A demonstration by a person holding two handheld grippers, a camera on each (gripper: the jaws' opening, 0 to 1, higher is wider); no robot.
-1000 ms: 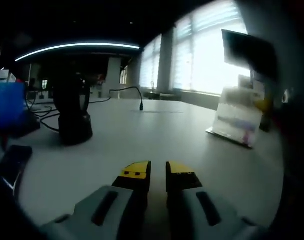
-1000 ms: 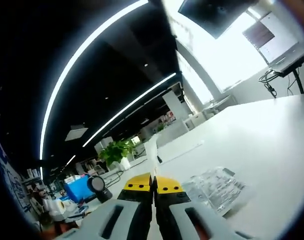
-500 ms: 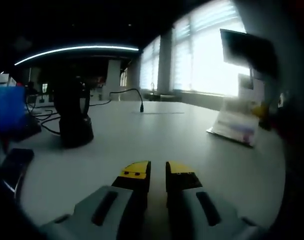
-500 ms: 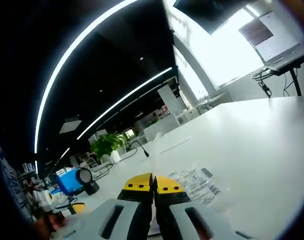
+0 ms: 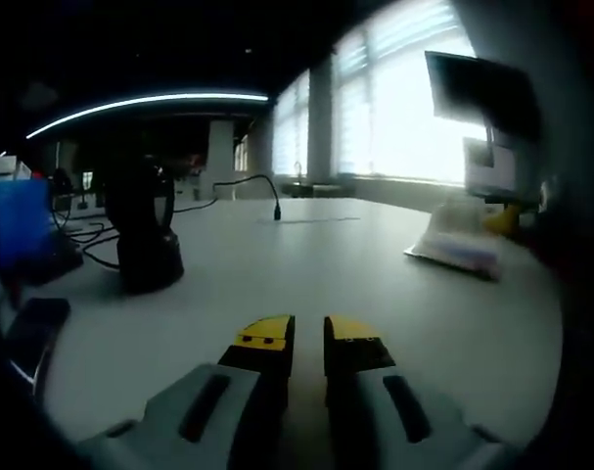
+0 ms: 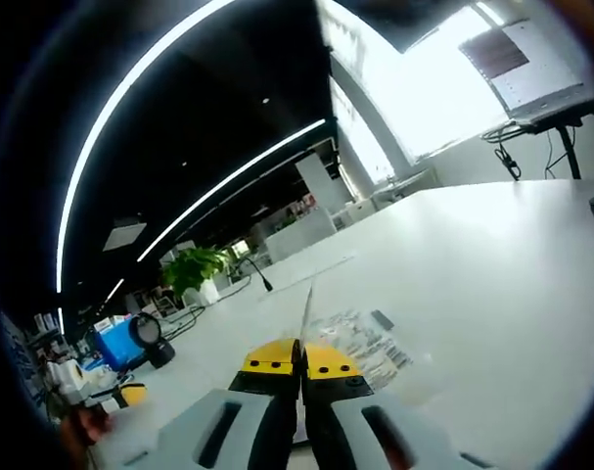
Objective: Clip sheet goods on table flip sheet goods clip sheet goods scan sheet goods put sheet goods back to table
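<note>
The sheet goods, a clear packet with printed labels, lie low and almost flat over the white table at the right of the left gripper view. In the right gripper view the packet spreads out just past the yellow tips, with one edge standing up thin above them. My right gripper is shut on that packet's near edge. My left gripper hovers low over the table with a small gap between its jaws, nothing in it, well apart from the packet.
A black scanner on its stand stands at the left with cables around it, beside a blue box and a dark flat device. A black cable lies farther back. A monitor rises behind the packet.
The packet in my right gripper has tipped from standing nearly upright to lying low over the table. The left gripper has hardly moved.
</note>
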